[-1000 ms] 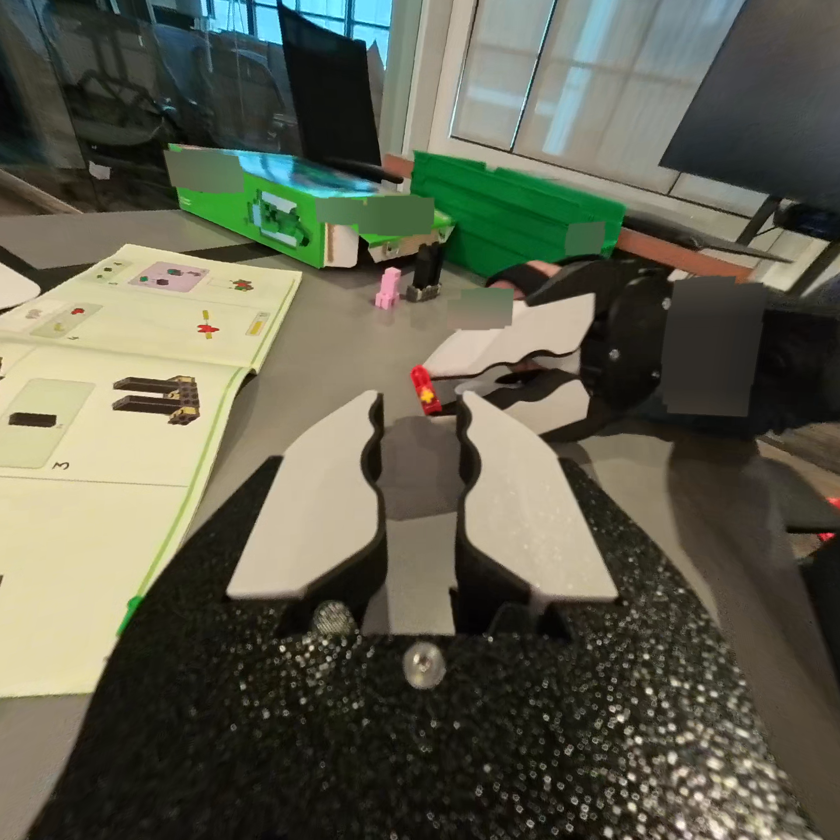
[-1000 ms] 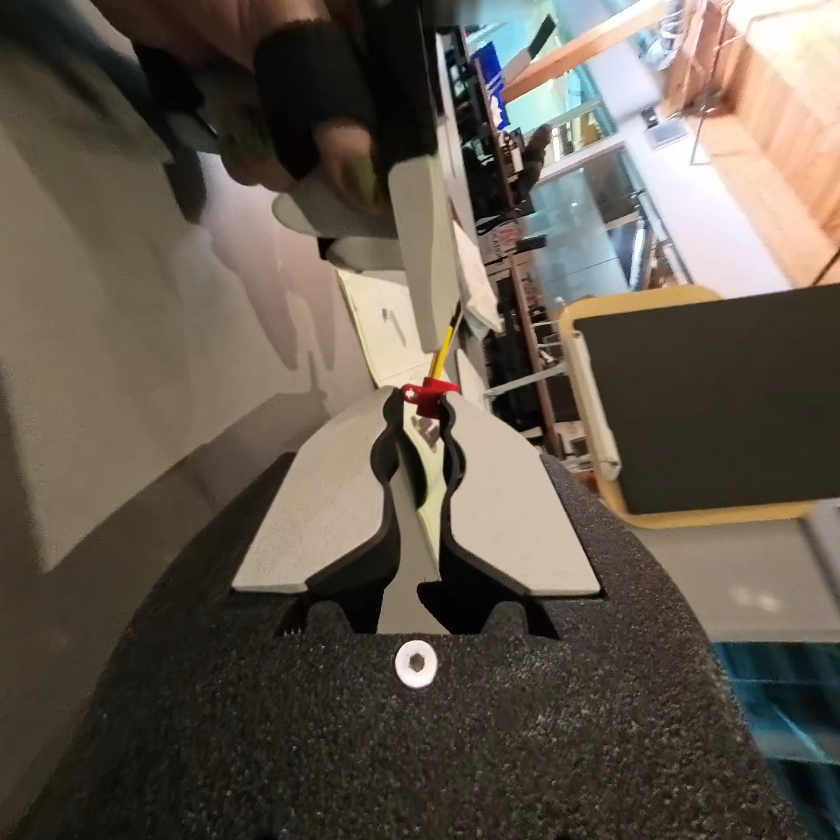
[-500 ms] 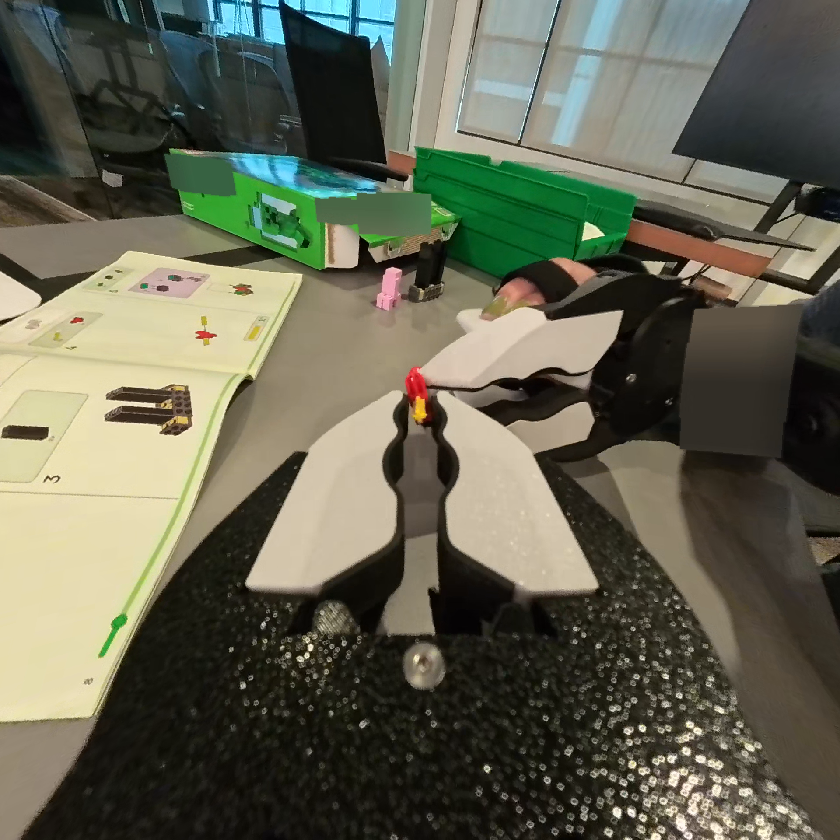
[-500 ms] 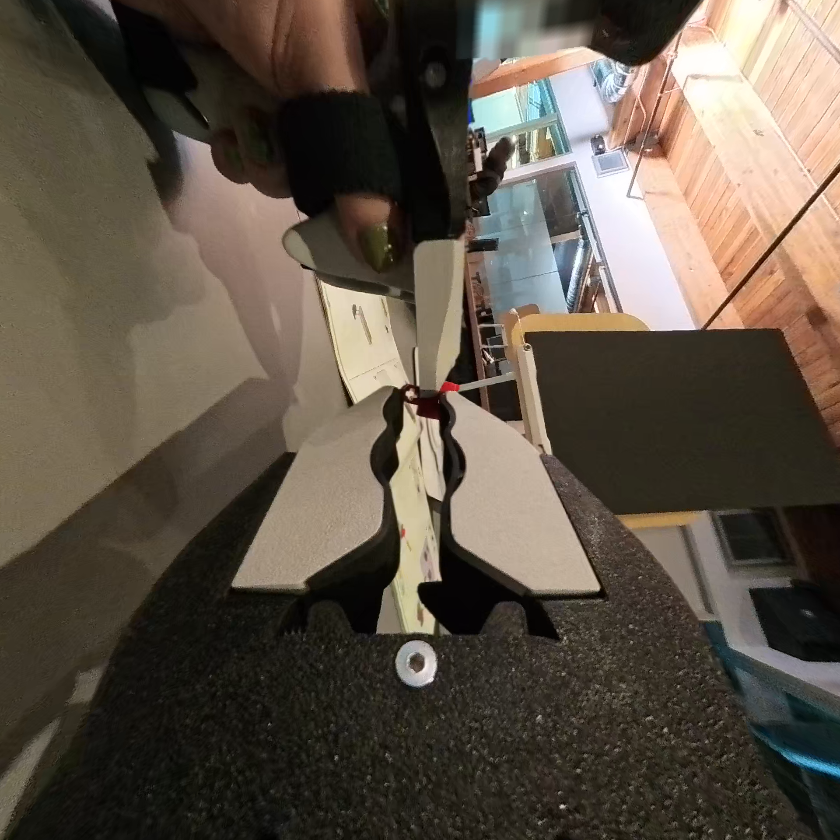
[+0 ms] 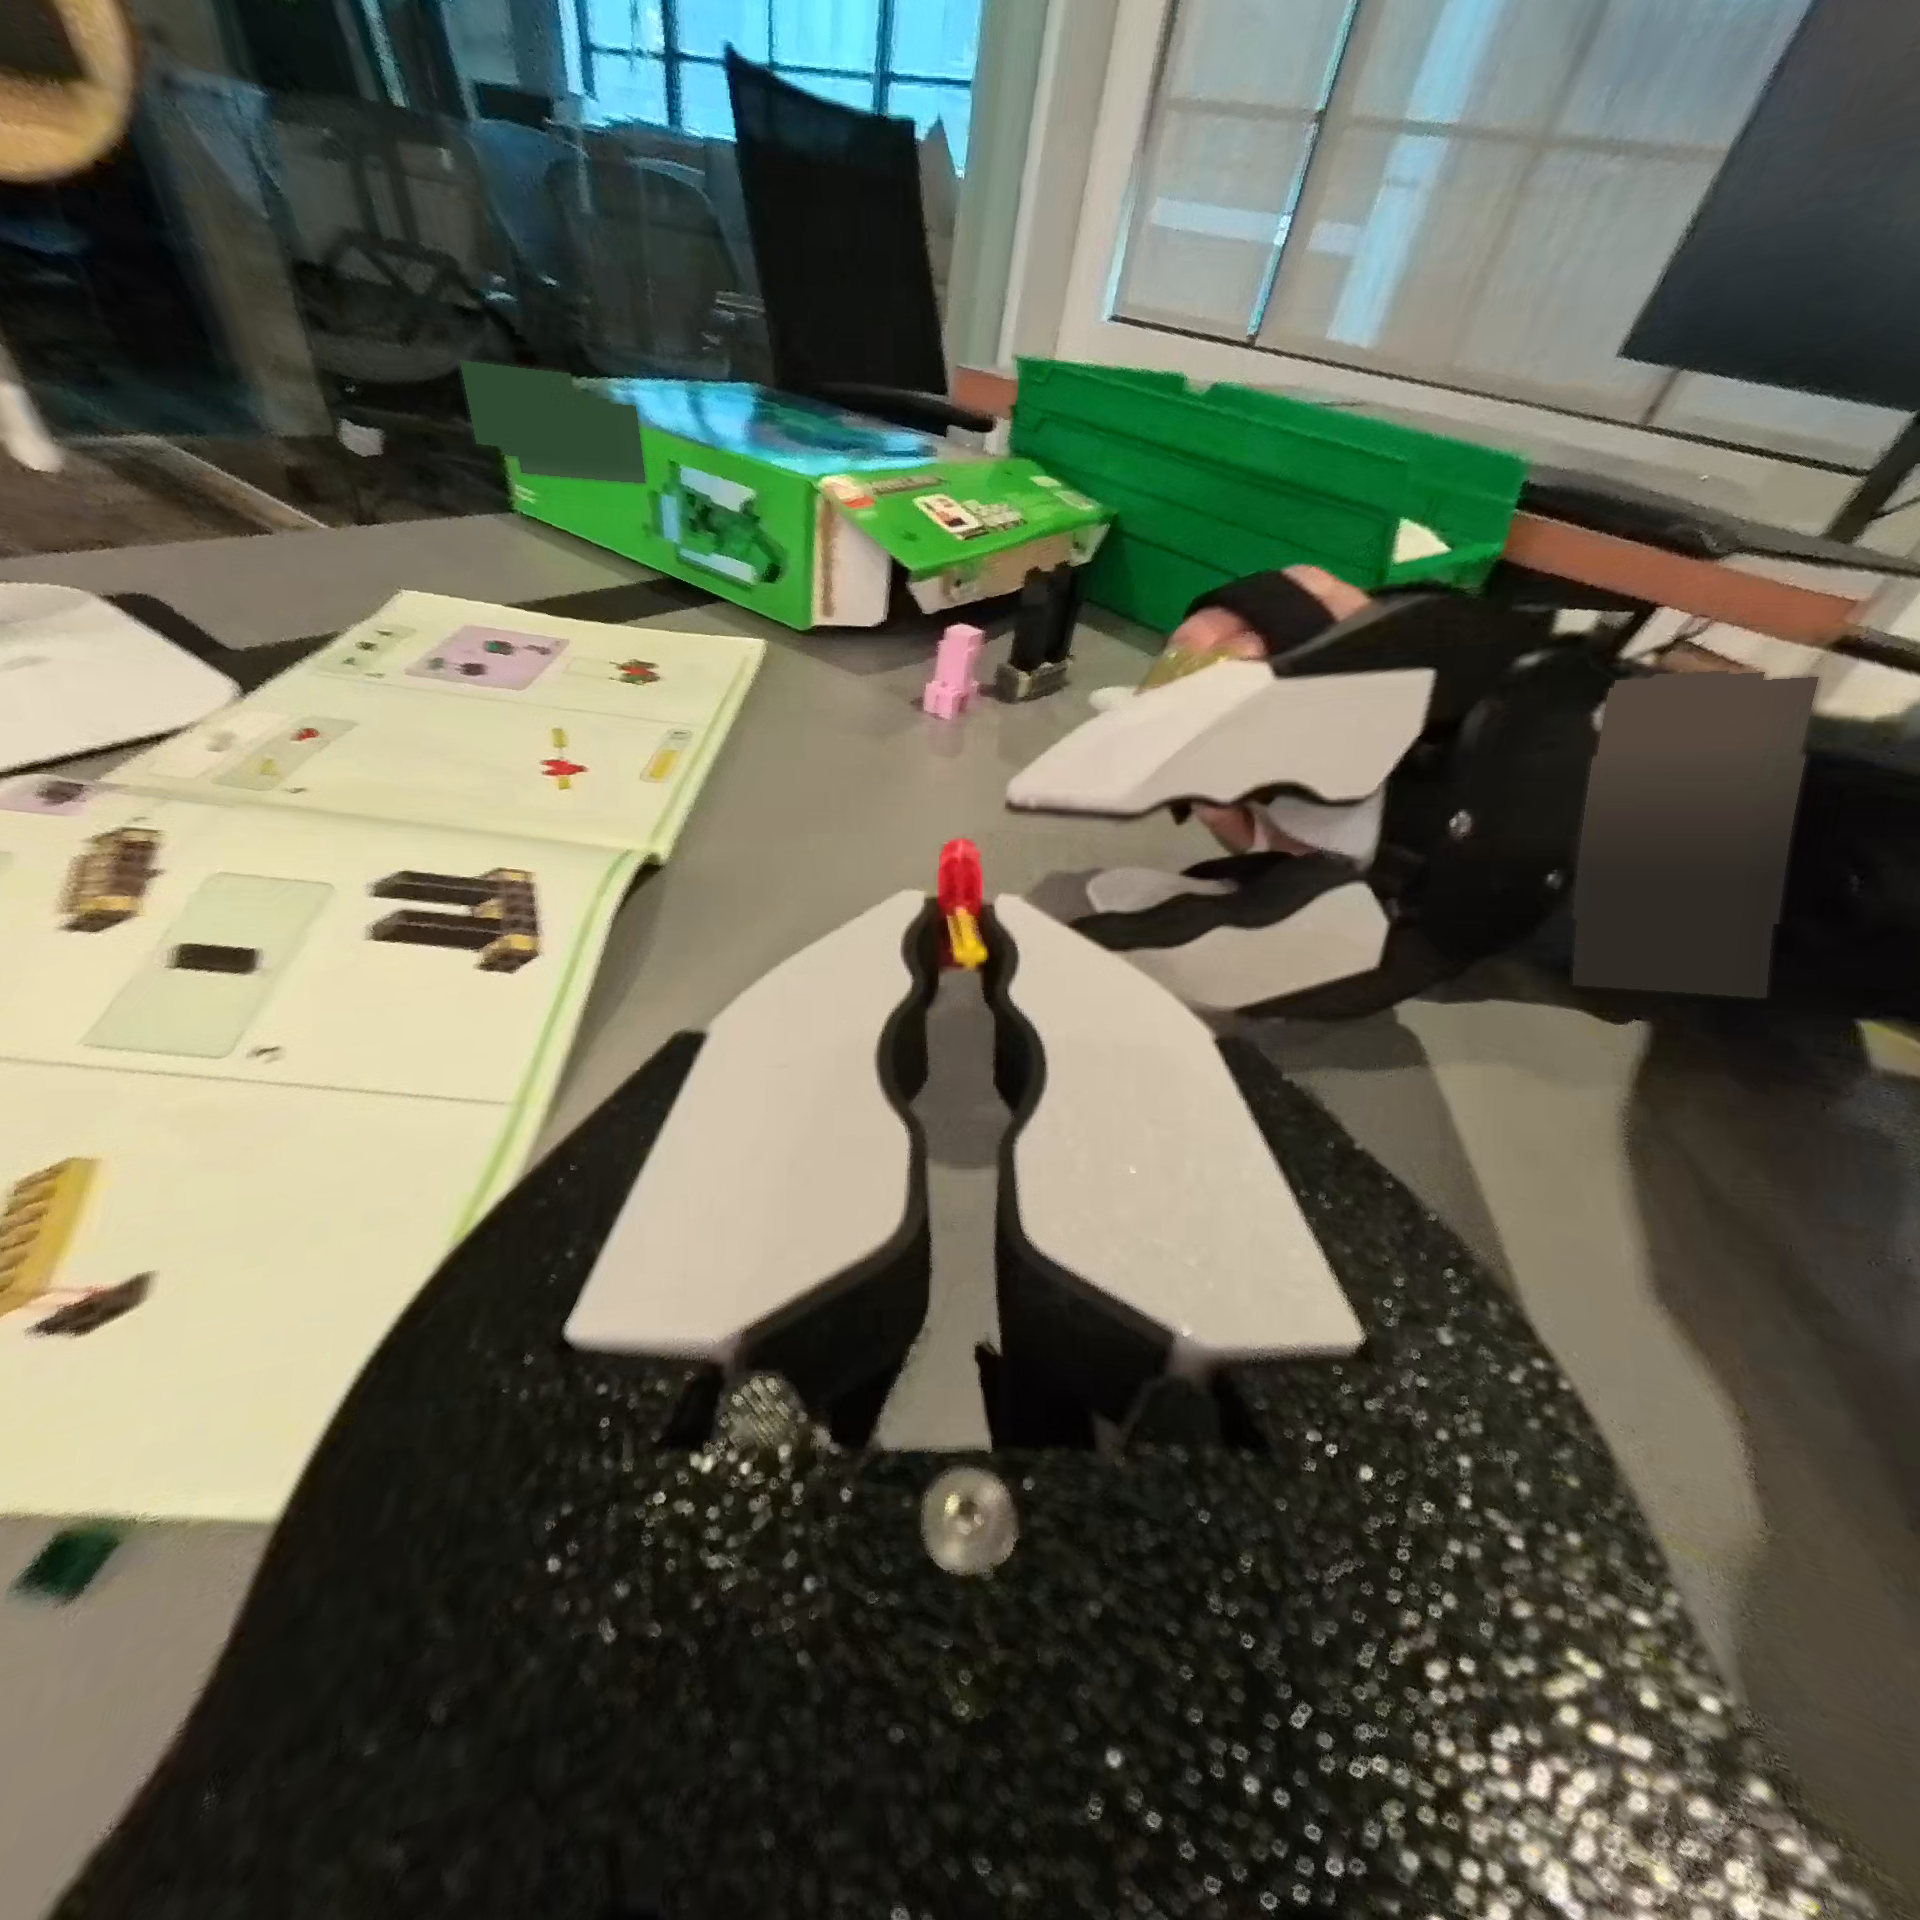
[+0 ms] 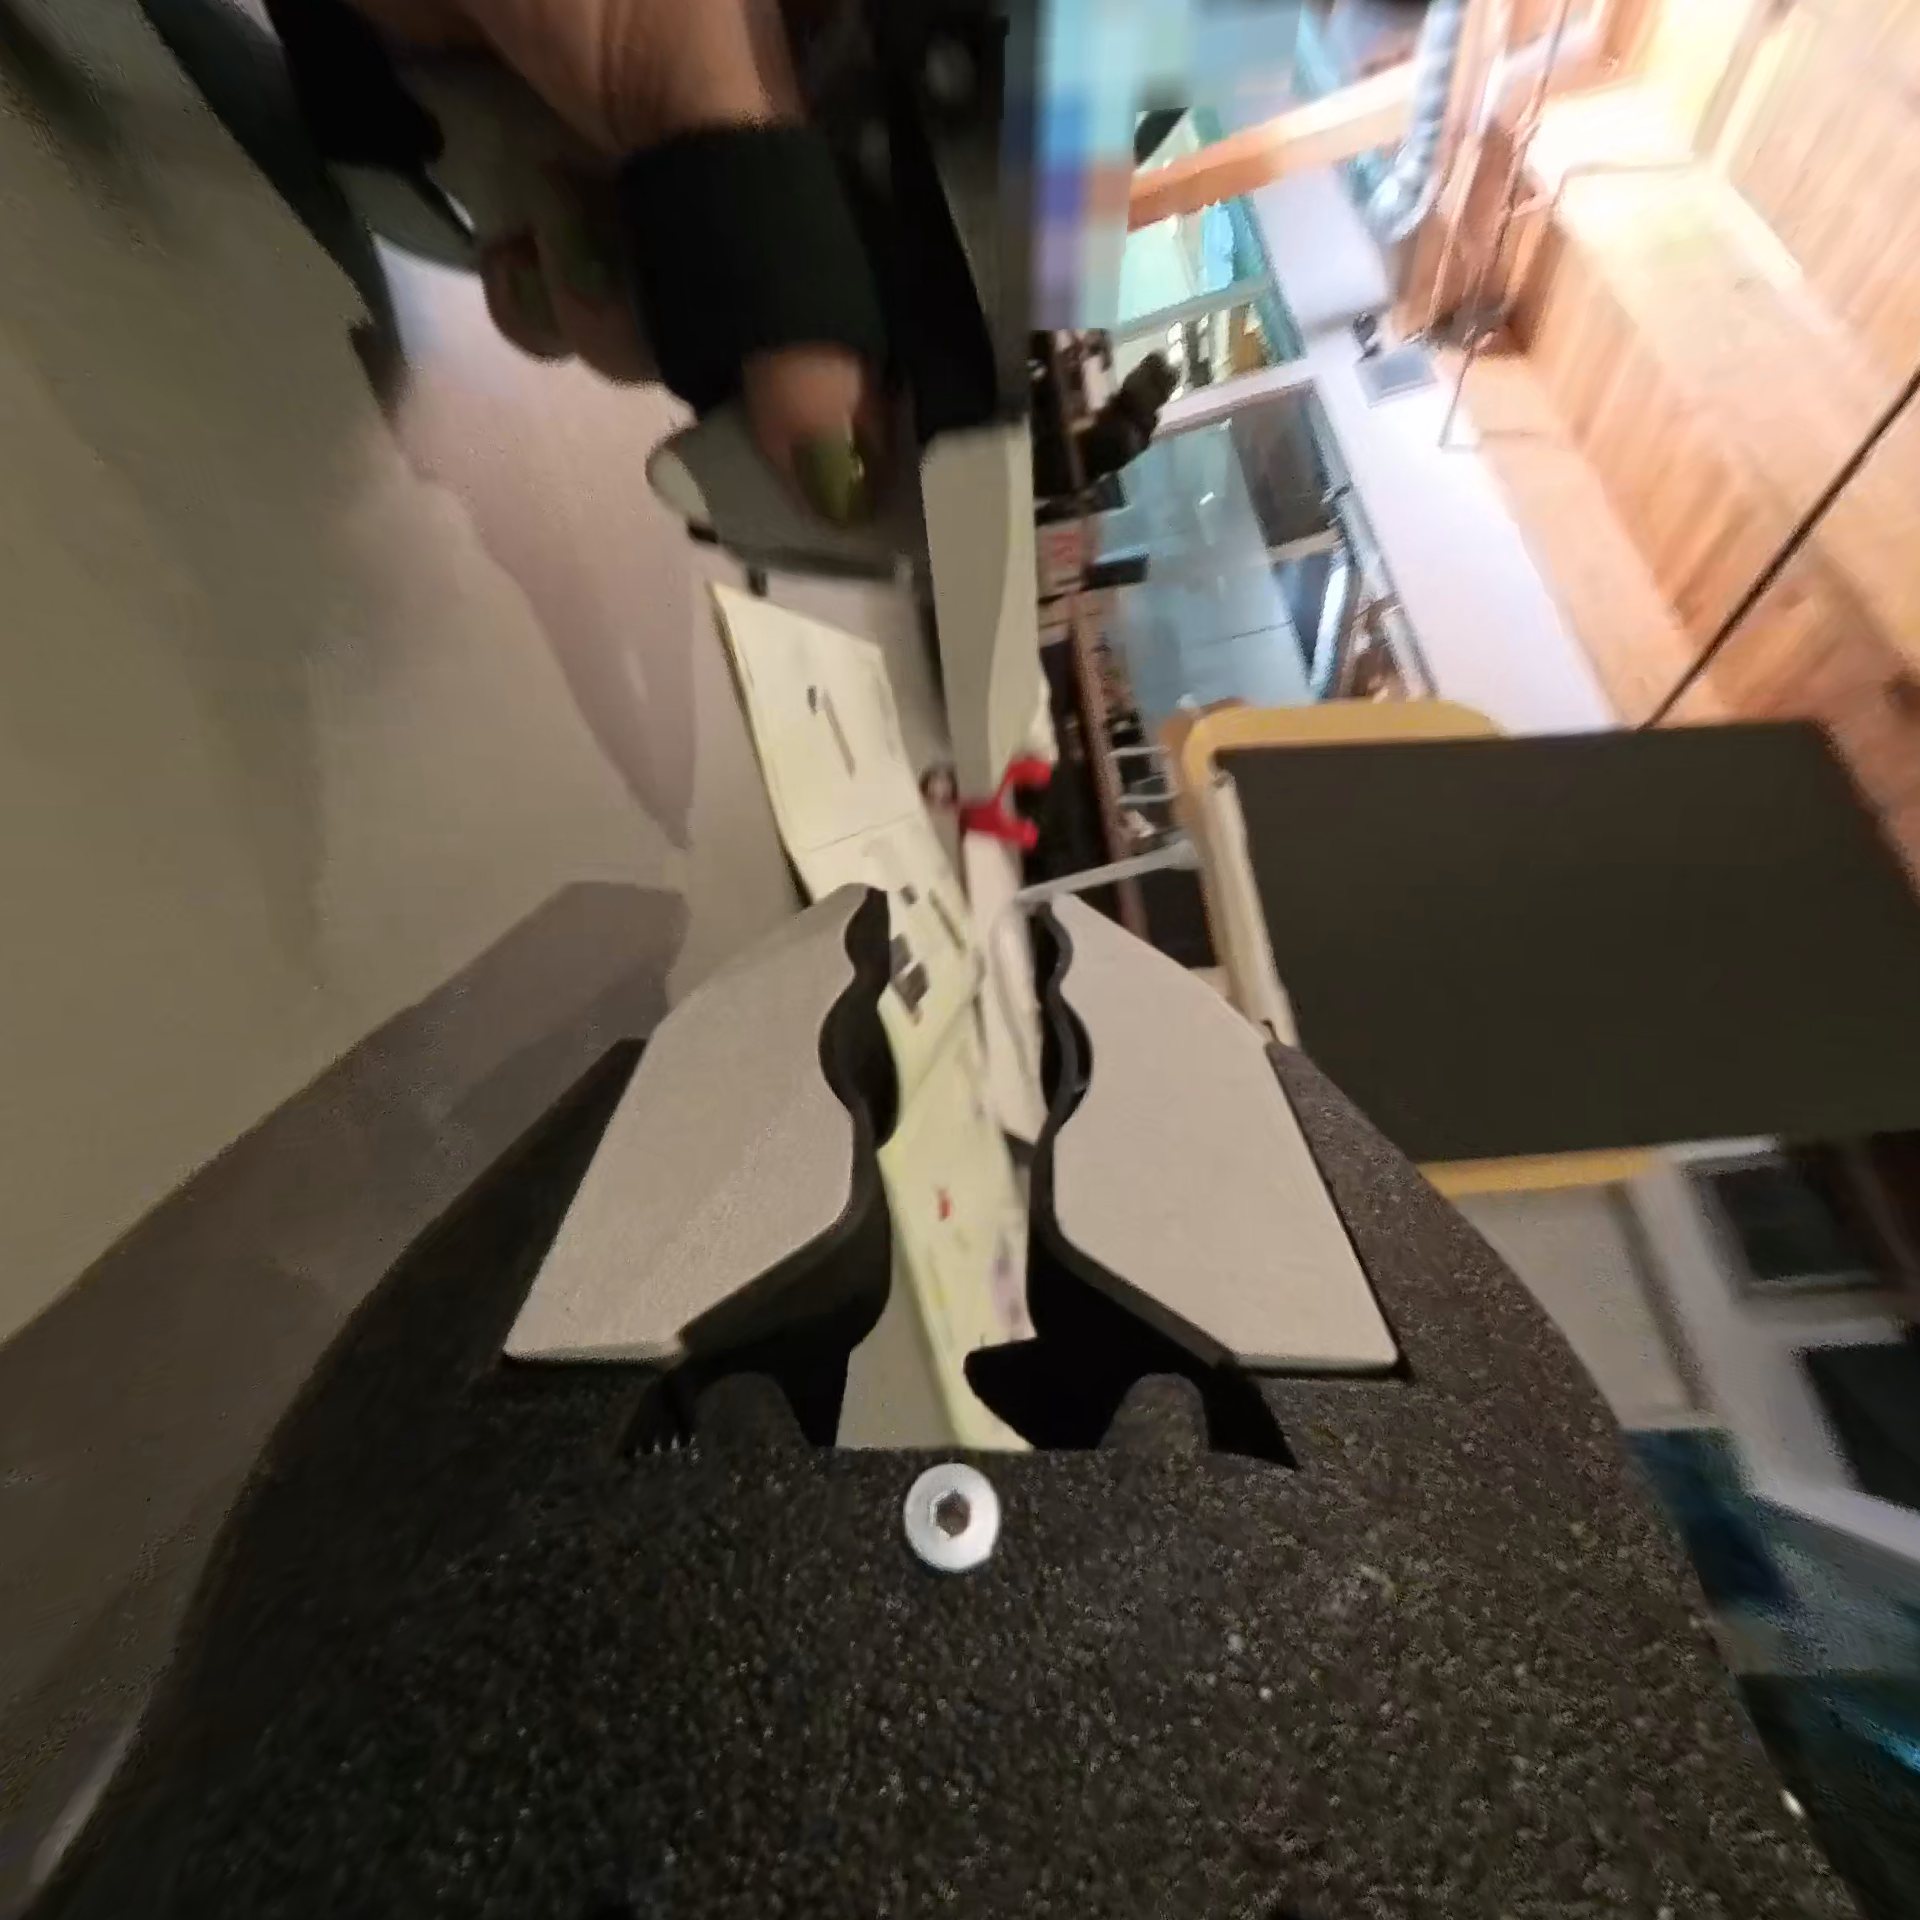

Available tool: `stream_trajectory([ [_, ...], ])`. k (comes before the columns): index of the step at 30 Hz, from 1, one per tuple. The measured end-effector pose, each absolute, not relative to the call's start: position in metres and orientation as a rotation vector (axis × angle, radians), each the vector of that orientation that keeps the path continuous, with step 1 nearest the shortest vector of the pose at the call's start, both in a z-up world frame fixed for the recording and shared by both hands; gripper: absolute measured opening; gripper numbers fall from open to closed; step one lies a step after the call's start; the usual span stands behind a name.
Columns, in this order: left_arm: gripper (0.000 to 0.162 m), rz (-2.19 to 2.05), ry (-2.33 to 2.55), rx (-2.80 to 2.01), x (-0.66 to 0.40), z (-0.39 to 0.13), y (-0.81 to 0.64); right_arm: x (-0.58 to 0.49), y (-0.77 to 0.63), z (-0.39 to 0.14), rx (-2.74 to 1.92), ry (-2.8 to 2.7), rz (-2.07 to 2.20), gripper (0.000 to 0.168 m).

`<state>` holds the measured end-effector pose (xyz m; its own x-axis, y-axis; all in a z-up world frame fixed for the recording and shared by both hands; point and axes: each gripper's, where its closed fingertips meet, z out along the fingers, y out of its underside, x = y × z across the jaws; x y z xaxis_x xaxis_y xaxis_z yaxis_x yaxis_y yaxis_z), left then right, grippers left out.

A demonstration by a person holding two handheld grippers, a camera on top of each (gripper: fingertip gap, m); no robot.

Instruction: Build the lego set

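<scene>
My left gripper (image 5: 958,912) is shut on a small red and yellow lego piece (image 5: 956,881), which sticks out past its tips above the grey table (image 5: 852,790). My right gripper (image 5: 1060,844) is open and empty, a little to the right of the piece and apart from it. In the right wrist view, my right gripper (image 6: 956,909) is open with nothing between its fingers. Just beyond it, the left gripper's finger (image 6: 977,623) holds the red piece (image 6: 997,816).
An open instruction booklet (image 5: 312,883) lies on the left. A green lego box (image 5: 748,499) and a green bin (image 5: 1247,499) stand at the back. A pink figure (image 5: 951,675) and a small black build (image 5: 1039,644) stand before them. A small green piece (image 5: 62,1558) lies near left. Both grippers' tips are close together, under 4 cm apart. The right tips stand about 25 cm off the pink figure (image 5: 951,675).
My left gripper closed on the red and yellow piece that the right gripper held. The right gripper then opened, let go and drew back to the right.
</scene>
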<state>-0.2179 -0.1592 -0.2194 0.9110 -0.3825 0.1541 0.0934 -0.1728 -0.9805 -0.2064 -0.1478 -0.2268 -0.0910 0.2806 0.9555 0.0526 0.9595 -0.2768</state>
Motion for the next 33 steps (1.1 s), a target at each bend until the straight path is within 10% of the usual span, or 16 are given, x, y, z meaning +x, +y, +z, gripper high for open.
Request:
stream_trajectory([
  [25,0.007,-0.791,0.183,-1.433,-0.229,-0.190,-0.178,-0.207,-0.113,-0.303,-1.205,-2.263,0.777,0.004],
  [33,0.007,-1.014,0.185,-1.302,-0.228,-0.177,-0.189,-0.219,-0.154,-0.208,-0.850,-2.099,0.941,0.003],
])
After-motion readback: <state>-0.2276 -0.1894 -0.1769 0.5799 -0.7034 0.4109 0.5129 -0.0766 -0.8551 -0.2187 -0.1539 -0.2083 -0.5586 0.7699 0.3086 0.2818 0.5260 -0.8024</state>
